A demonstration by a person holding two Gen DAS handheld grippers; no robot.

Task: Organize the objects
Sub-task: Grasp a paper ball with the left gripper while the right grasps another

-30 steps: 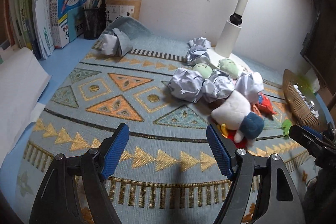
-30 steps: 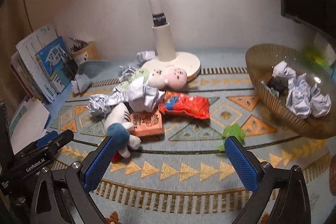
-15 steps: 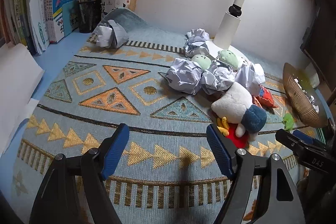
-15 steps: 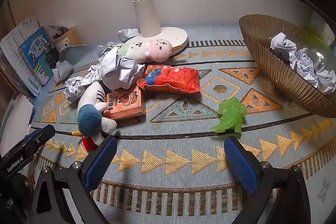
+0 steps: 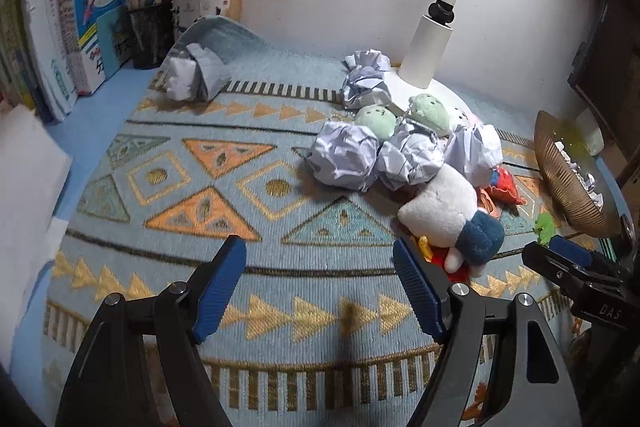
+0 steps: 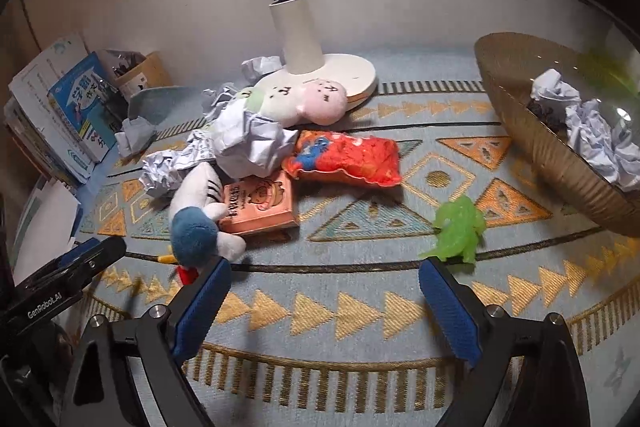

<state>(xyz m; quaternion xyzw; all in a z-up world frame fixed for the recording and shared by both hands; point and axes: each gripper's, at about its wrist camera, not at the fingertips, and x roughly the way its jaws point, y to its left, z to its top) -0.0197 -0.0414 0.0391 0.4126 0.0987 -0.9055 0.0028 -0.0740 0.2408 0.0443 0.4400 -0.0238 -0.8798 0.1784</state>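
Right gripper [image 6: 320, 297]: jaws apart, just narrowing — nothing between them
Green toy [image 6: 460, 227]: just beyond the right gripper
Left gripper [image 5: 316, 287]: unclenched, empty

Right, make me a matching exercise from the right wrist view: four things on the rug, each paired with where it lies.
Things:
1. green toy
2. red snack bag
3. orange box
4. crumpled papers

Places:
A. inside the brown bowl
B. under the white plush toy's side
C. alone, just ahead of the right claw's right finger
D. between the box and the lamp base

Pairs: 1-C, 2-D, 3-B, 4-A
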